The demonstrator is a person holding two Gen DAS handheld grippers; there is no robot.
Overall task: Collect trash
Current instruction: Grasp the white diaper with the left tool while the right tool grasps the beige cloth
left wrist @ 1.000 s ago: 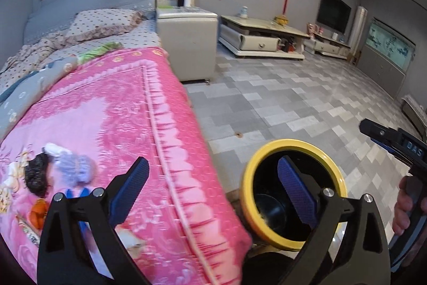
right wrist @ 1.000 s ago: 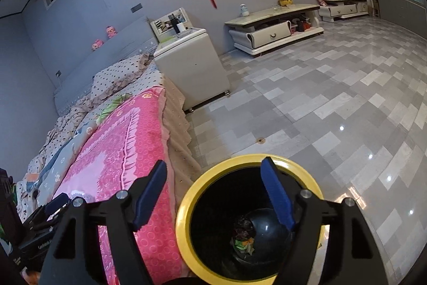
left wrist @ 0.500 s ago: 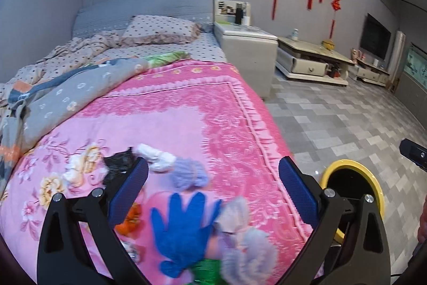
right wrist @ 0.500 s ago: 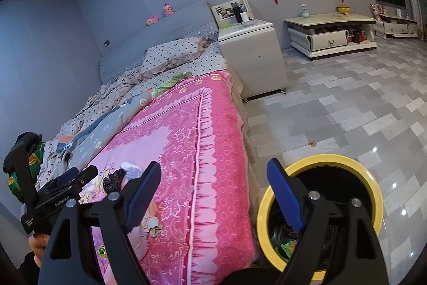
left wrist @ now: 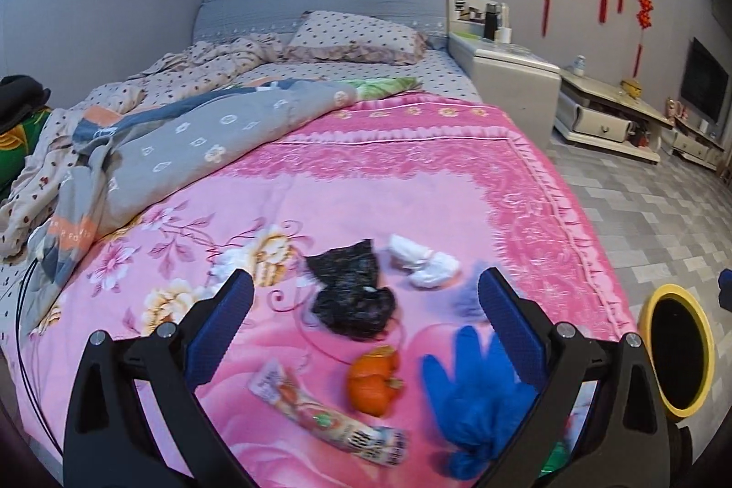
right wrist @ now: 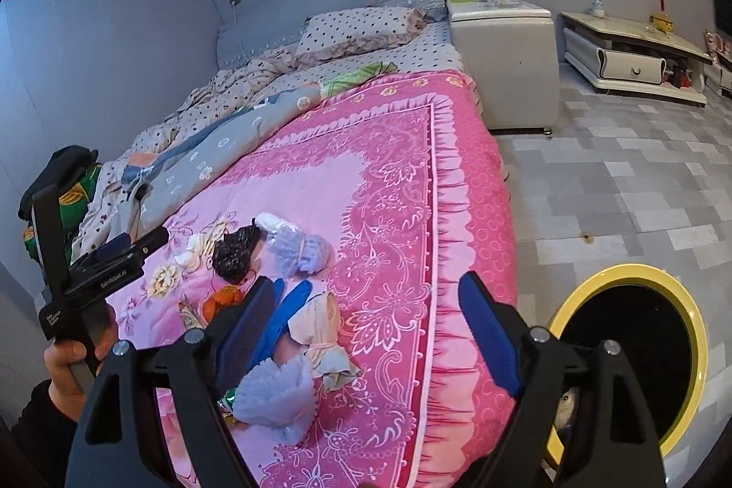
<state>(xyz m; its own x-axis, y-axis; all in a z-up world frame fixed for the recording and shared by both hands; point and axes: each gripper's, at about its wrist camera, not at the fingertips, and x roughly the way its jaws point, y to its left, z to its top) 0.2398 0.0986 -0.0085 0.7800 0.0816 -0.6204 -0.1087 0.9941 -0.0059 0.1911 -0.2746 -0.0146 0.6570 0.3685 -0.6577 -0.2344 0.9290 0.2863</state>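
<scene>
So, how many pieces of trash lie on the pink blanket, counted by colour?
Black bag: 1
White wad: 1
Lavender puffs: 2
Blue glove: 1
Orange peel: 1
Printed wrapper: 1
Beige rag: 1
Green scrap: 1
Total: 9

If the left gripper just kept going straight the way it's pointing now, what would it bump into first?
Probably the crumpled black bag lying on the pink blanket, which sits about midway between the open fingers of the left gripper. Depth is hard to judge, so it could meet the orange peel nearby instead.

On the bed: one blue glove (left wrist: 476,401), one orange peel (left wrist: 373,380), one black bag (left wrist: 350,296), one wrapper (left wrist: 329,419).
</scene>
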